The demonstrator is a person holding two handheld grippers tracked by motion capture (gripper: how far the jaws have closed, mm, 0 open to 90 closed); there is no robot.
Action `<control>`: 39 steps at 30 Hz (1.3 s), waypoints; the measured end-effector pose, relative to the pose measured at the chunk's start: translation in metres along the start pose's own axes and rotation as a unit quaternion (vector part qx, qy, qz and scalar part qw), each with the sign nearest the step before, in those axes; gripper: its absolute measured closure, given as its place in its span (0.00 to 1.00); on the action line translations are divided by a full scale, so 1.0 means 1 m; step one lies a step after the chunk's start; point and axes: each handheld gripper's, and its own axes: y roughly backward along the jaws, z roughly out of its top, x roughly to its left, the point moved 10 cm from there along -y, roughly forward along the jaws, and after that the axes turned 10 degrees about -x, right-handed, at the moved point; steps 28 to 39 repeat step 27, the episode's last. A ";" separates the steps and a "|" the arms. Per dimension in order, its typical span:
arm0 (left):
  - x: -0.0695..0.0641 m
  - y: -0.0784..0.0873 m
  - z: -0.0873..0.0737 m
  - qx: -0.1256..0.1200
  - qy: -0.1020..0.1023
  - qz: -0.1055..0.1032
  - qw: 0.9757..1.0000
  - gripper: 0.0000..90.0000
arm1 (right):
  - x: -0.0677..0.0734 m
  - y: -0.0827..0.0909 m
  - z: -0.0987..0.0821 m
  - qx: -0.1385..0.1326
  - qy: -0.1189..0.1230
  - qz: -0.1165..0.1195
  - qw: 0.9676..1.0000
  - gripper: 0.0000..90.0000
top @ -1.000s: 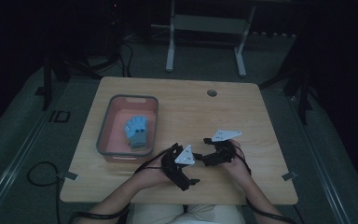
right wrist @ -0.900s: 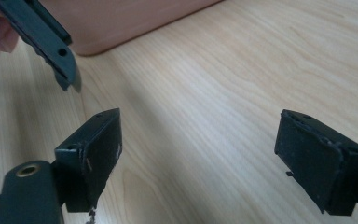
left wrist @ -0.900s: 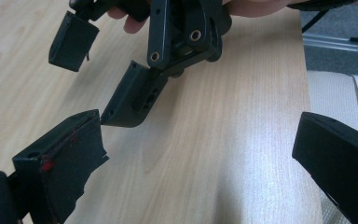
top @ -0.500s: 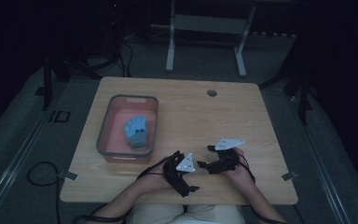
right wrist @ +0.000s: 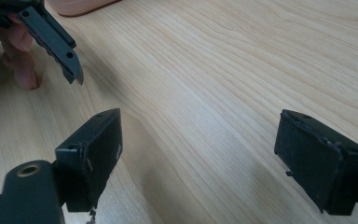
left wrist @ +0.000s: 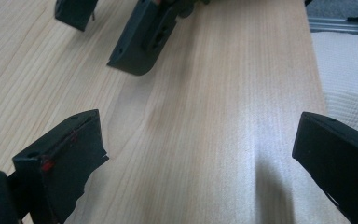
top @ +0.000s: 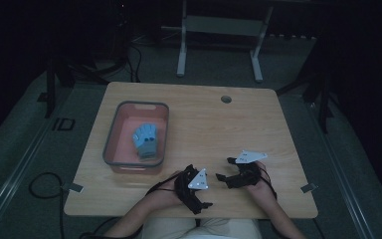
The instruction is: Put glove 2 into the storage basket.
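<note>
My left gripper (top: 198, 193) rests low over the wooden table (top: 204, 124) near its front edge, jaws wide apart with only bare wood between them (left wrist: 198, 154). Just to its right, my right gripper (top: 225, 170) points back toward it, open too, and nothing sits between its jaws (right wrist: 200, 149). The two grippers face each other a short way apart. A blue glove-like object (top: 145, 141) lies in a pink bin (top: 113, 133) with a grey rim on the table's left side.
The right gripper's black jaws (left wrist: 140, 37) appear ahead in the left gripper view, with the table's front edge and white clothing (left wrist: 345, 70) at the right. A round hole (top: 226, 99) marks the far side of the table. Metal stand legs (top: 219, 45) stand on the floor beyond.
Both grippers have drawn back toward the table's front edge and the person. Both stay open.
</note>
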 end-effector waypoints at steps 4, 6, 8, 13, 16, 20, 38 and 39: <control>0.000 -0.001 -0.005 0.011 0.006 0.001 1.000 0.02 | 0.000 0.001 -0.001 -0.001 0.003 -0.002 1.000 0.17; 0.001 -0.002 -0.009 0.020 0.005 0.004 1.000 0.02 | 0.000 0.001 -0.001 0.000 0.006 -0.005 1.000 0.17; 0.002 -0.001 -0.010 0.021 0.003 0.009 1.000 0.02 | -0.001 0.001 -0.002 0.001 0.009 -0.009 1.000 0.17; 0.006 0.003 -0.007 0.009 0.006 0.022 1.000 0.02 | -0.001 0.002 -0.003 0.005 0.013 -0.017 1.000 0.17; 0.008 0.003 -0.009 0.012 0.010 0.026 1.000 0.02 | -0.001 0.001 -0.003 0.008 0.018 -0.021 1.000 0.17; 0.008 0.004 -0.008 0.005 0.017 0.029 0.999 0.02 | -0.001 0.001 -0.003 0.007 0.022 -0.024 0.999 0.17; 0.009 0.005 -0.008 0.001 0.022 0.028 0.999 0.02 | -0.002 0.001 -0.003 0.007 0.021 -0.027 0.999 0.17; 0.009 0.005 -0.008 0.001 0.022 0.028 0.999 0.02 | -0.002 0.001 -0.003 0.007 0.021 -0.027 0.999 0.17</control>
